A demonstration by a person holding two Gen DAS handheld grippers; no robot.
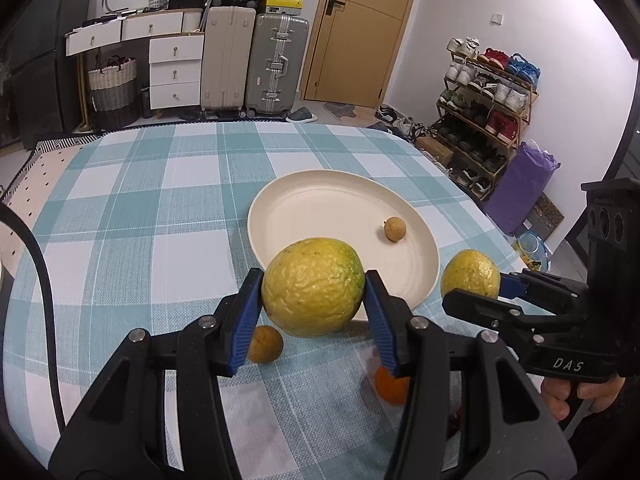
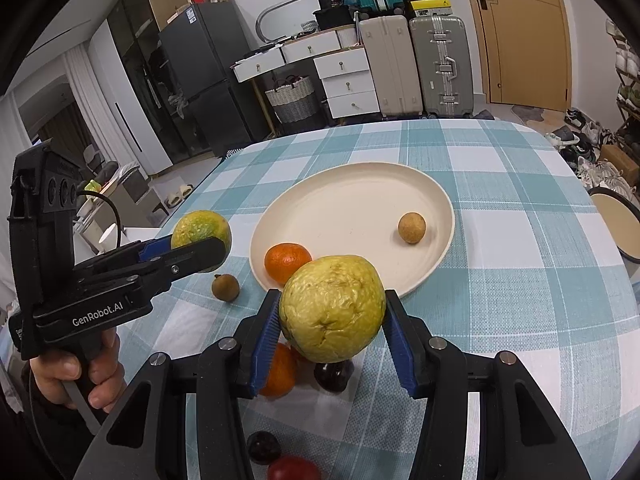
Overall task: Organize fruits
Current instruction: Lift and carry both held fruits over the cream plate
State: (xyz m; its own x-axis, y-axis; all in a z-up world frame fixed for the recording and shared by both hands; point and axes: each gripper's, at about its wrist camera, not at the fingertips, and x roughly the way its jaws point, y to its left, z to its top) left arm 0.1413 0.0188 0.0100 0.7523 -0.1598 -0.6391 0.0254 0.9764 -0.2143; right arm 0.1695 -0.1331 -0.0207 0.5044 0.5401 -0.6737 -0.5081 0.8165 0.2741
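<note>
My left gripper [image 1: 314, 294] is shut on a wrinkled yellow-green fruit [image 1: 314, 292], held above the table near the cream plate's [image 1: 320, 196] front rim. My right gripper [image 2: 332, 316] is shut on a second wrinkled yellow fruit [image 2: 334, 314], also held above the table by the plate [image 2: 352, 184]. Each gripper shows in the other's view, the right one [image 1: 472, 282] and the left one [image 2: 202, 236]. A small brown longan [image 1: 395, 229] lies in the plate. A second longan [image 2: 225, 287], two oranges [image 2: 287, 262] [image 2: 282, 372], dark cherries [image 2: 334, 376] and a red fruit [image 2: 294, 469] lie on the cloth.
The table has a teal and white checked cloth [image 2: 500, 280]. A second dish [image 2: 616, 220] sits at the right edge. Suitcases [image 1: 256, 64], drawers and a shoe rack [image 1: 488, 108] stand beyond the table.
</note>
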